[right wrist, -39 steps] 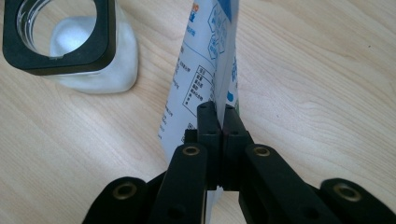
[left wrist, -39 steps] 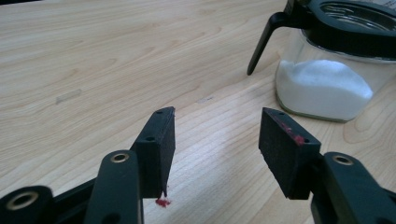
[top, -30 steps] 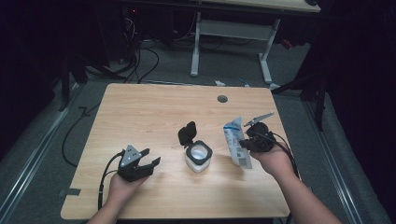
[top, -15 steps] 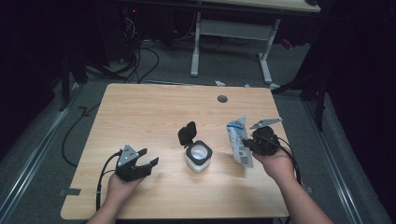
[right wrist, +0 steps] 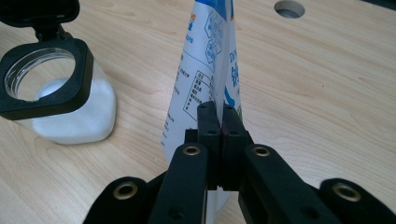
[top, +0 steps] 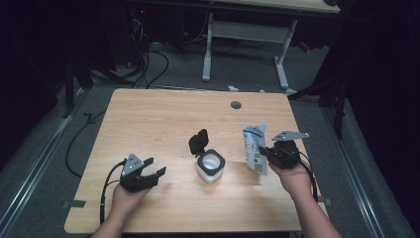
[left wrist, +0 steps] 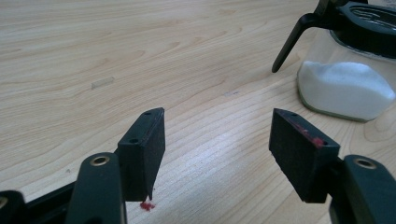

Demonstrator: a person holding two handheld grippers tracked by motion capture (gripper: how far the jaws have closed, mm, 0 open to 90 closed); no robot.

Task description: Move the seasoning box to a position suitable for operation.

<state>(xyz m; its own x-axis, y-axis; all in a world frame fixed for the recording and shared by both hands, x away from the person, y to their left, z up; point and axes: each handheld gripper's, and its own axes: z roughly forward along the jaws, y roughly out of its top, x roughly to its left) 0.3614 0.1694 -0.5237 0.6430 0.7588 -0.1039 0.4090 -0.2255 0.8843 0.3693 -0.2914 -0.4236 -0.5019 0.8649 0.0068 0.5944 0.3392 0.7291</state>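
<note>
The right gripper [top: 265,154] has its jaws clamped flat on the side edge of a white-and-blue printed pouch [top: 255,148], which stands upright on the wooden table [top: 163,114] toward its right side, just beside a clear square jar [top: 210,167] of white powder whose black hinged lid [top: 198,141] is flipped up and back. The left gripper [top: 154,173] sits low over the near-left part of the table, well apart from the jar; its jaws have just been opening and stand wide with nothing between the pads [left wrist: 142,149]. In the right gripper view the pouch [right wrist: 210,70] rises directly above the pinched jaws, with the jar [right wrist: 60,98] to its left and a round cable hole [right wrist: 289,8] in the tabletop beyond.
</note>
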